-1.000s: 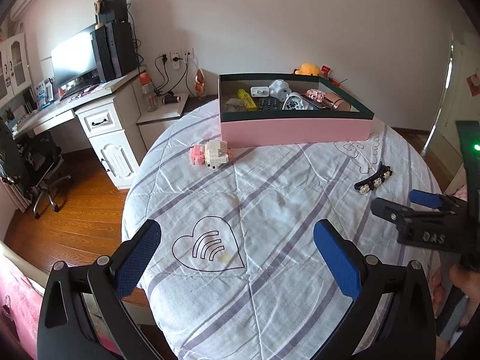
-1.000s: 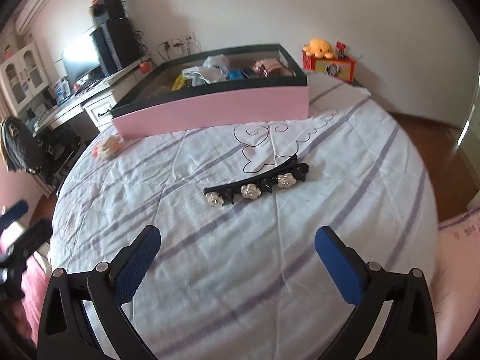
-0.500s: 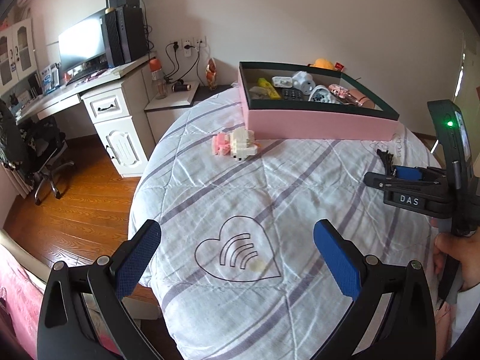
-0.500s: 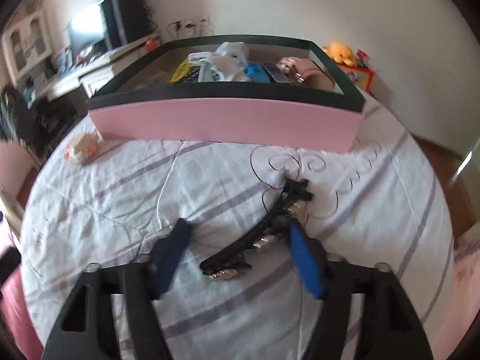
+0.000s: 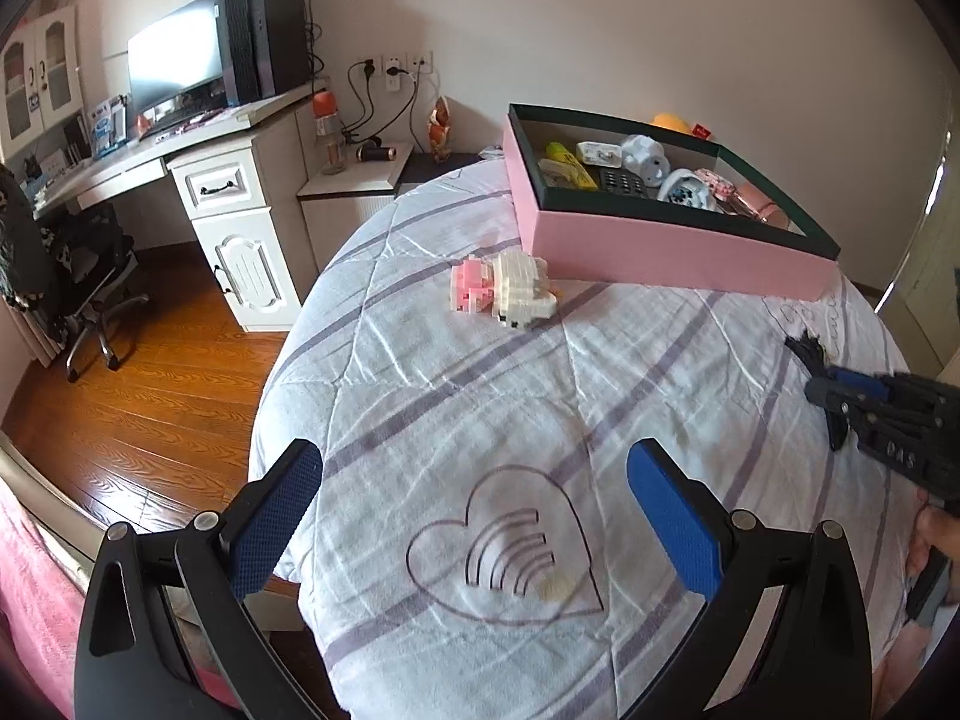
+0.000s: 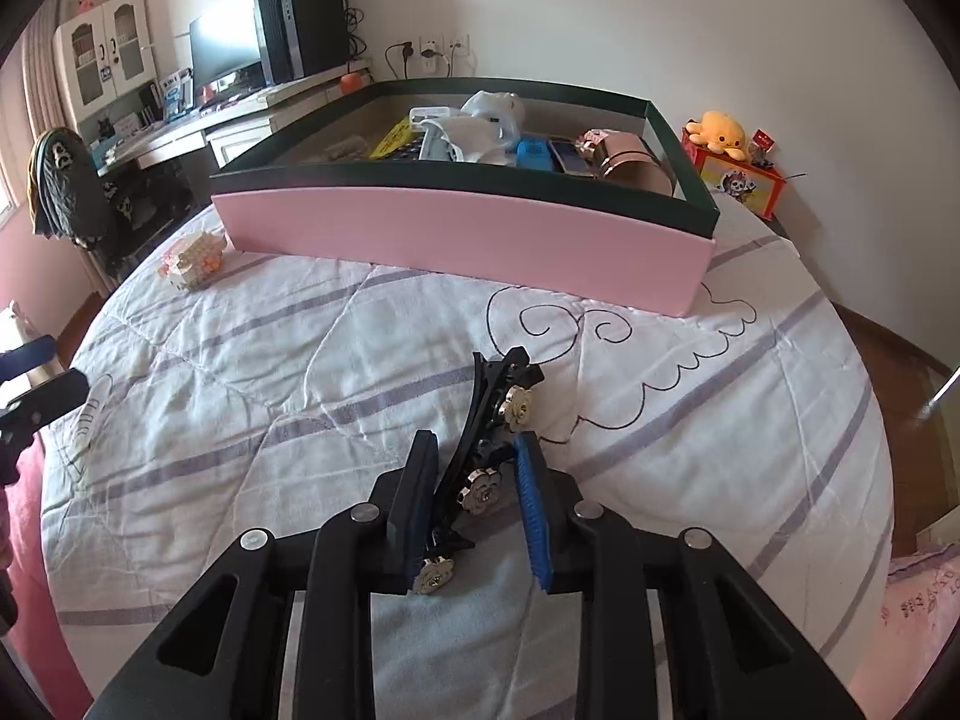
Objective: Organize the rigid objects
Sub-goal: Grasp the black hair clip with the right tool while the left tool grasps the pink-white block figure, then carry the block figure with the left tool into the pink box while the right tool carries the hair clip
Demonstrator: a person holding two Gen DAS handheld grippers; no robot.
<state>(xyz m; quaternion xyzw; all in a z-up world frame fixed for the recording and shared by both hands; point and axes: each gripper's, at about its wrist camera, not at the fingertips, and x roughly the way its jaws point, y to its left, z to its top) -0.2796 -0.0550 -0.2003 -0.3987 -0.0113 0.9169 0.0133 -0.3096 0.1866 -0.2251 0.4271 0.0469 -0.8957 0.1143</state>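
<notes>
Right gripper (image 6: 474, 498) jaws pinching the hair clip (image 6: 486, 450) on the near quilt (image 6: 240, 372), left gripper (image 5: 474, 516) spread and idle: grasp step, next likely lift into the far pink box (image 6: 456, 234).

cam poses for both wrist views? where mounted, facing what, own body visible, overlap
Left wrist: sits on the left gripper, jaws wide apart over the quilt's heart print, facing the block toy and pink box; the right gripper and a hand show at right.
Right wrist: sits on the right gripper, facing the pink box, jaws narrowed around the black hair clip; the left gripper shows at far left.
Shared: box, block toy, quilt, desk, each other's gripper.
</notes>
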